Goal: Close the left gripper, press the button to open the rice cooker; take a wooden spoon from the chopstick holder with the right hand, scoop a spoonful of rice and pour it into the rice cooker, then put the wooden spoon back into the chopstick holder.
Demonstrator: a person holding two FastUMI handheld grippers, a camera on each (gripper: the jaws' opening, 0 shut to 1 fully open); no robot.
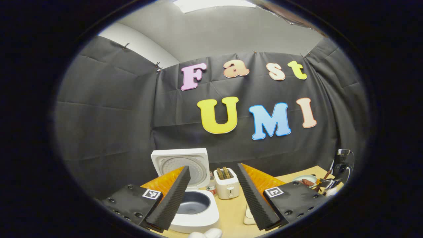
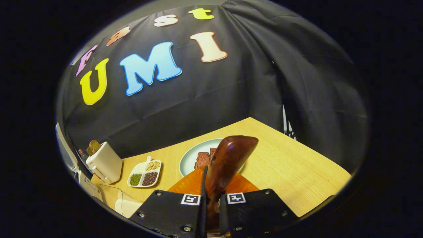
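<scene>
Rice cooker is already open: lid stands up at the back, inner pot is exposed and looks empty from here. So the button step reads as done.

Your left gripper hangs over the cooker with its fingers wide apart, holding nothing.

Your right gripper has its fingers clamped on the wooden spoon; the bowl end sticks forward, above the plate on the tabletop. I can't tell whether the spoon carries any rice; the visible face looks bare. The chopstick holder isn't something I can pick out.

My read: you're in the scoop step, spoon taken, nothing poured yet.

Next move calls for:
- dipping the spoon bowl into the rice; the divided grain dish beside the toaster is the likeliest source
- keeping the spoon level while carrying it to the cooker
- left gripper staying clear of the pot opening
</scene>
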